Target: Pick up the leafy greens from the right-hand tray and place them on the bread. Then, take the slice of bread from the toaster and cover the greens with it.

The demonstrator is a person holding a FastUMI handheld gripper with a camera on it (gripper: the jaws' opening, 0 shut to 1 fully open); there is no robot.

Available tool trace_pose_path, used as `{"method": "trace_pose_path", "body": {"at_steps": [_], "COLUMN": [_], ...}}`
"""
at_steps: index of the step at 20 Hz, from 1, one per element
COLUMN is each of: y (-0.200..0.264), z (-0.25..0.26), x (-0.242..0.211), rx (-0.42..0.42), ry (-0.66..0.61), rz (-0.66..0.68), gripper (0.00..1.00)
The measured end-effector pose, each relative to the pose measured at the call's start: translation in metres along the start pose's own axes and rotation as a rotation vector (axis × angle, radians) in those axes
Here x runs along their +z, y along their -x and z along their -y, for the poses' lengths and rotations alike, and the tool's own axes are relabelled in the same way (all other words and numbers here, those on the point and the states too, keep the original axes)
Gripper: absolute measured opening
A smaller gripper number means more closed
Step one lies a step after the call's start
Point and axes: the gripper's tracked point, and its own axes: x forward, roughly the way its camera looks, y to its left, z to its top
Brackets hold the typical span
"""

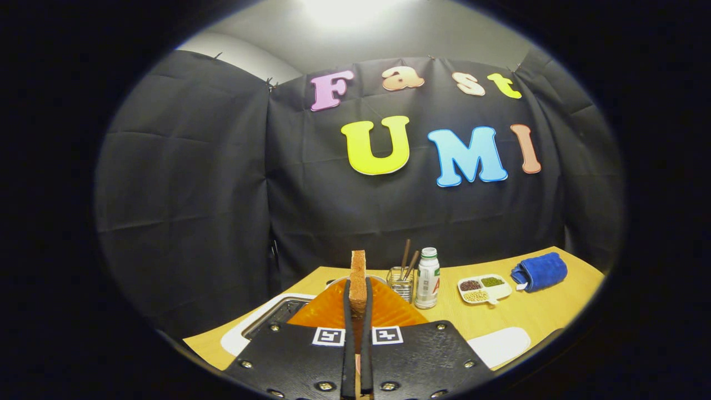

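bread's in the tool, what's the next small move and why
Probably carry the bread slice forward and down toward the orange plate. The tool is shut on the slice, held upright on edge above the plate, so it likely needs lowering and tipping flat. The greens are hidden from here.

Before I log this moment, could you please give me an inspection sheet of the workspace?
Surface: wooden table, lit from above.
Job's things: slice of bread held upright, edge-on, between the claw's fingers; toaster just below and beside it, slot open; orange plate under the bread. Leafy greens: nothing seen.
Clutter: glass holder with sticks, white bottle, divided dish of beans, rolled blue towel, white pad.
Grippers: claw shut on the slice of bread, both fingers pressing its faces.
Cables: nothing seen.
Surroundings: black cloth booth wall, pale ceiling above.
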Motion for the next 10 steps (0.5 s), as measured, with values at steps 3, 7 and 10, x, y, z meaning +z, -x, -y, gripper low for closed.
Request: {"method": "trace_pose_path", "body": {"at_steps": [3,7,10], "y": [-0.005,-0.010,-0.013], "z": [0.020,0.037,0.049], "x": [-0.018,-0.043,-0.058], "rx": [-0.032,-0.040,-0.061], "ry": [0.030,0.022,0.058], "rz": [-0.031,-0.080,-0.093], "gripper": [0.04,0.04,0.04]}}
